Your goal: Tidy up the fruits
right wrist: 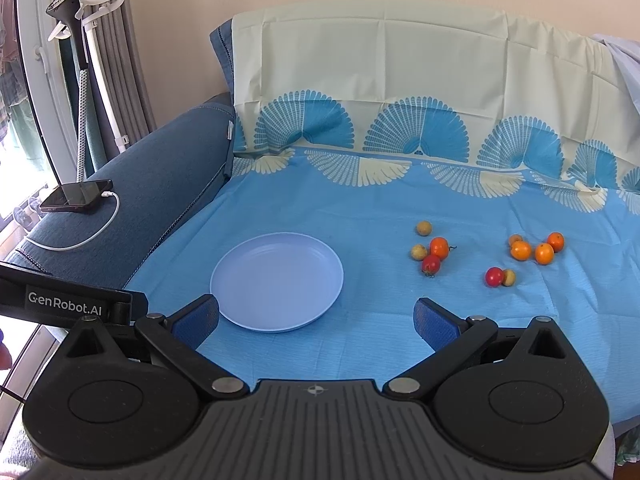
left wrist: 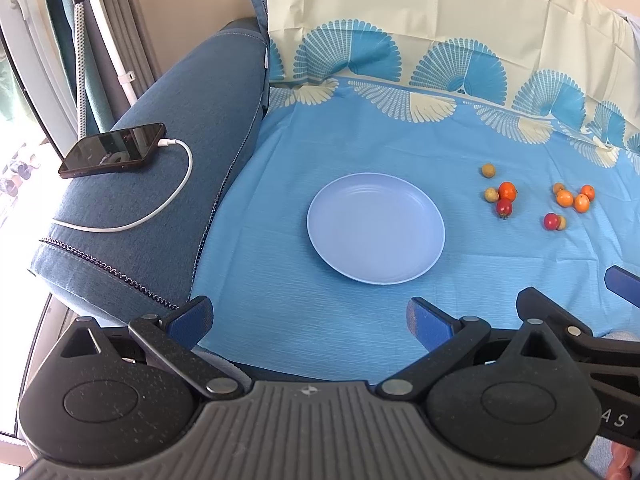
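An empty pale blue plate (left wrist: 376, 228) (right wrist: 277, 280) lies on the blue patterned cloth (left wrist: 320, 152). To its right lie several small fruits: a near cluster with an orange one (left wrist: 507, 191) (right wrist: 439, 247), a red one (left wrist: 504, 208) (right wrist: 431, 265) and two tan ones, and a farther cluster of orange fruits (left wrist: 572, 198) (right wrist: 534, 250) with a red one (left wrist: 551, 221) (right wrist: 494, 276). My left gripper (left wrist: 310, 318) is open and empty, in front of the plate. My right gripper (right wrist: 316, 318) is open and empty, just right of the plate's near edge.
A blue sofa armrest (left wrist: 180, 140) at left carries a black phone (left wrist: 113, 150) (right wrist: 76, 195) with a white charging cable (left wrist: 176, 184). A garment steamer stand (right wrist: 80, 60) and curtains stand at far left. The cloth rises up the sofa back (right wrist: 380, 60).
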Action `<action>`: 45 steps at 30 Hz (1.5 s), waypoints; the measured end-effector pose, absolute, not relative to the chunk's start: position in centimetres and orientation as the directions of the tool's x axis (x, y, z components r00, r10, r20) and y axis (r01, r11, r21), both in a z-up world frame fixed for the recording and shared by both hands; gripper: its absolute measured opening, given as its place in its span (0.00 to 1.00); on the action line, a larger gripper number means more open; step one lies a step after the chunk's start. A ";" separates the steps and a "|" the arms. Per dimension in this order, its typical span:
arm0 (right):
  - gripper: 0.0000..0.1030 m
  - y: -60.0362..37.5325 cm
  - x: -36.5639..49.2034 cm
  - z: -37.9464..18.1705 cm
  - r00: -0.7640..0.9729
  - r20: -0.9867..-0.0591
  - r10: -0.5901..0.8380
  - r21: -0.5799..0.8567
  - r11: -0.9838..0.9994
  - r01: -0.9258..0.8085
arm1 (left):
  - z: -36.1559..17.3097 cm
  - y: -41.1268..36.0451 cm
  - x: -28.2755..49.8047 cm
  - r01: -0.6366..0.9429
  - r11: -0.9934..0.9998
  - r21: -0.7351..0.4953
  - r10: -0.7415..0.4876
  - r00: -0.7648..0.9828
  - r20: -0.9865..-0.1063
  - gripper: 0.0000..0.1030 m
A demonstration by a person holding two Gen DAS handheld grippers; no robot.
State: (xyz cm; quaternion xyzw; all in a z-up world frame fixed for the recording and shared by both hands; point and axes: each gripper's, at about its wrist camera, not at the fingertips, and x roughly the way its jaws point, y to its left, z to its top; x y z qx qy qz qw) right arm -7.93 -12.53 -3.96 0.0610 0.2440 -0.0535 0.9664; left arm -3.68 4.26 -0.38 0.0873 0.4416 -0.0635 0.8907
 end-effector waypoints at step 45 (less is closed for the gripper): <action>0.99 -48.0 8.9 -18.9 0.638 -0.588 -0.497 0.023 0.778 0.628 | -18.7 -26.3 16.8 0.421 0.907 0.007 -0.150 0.340 -0.928 1.00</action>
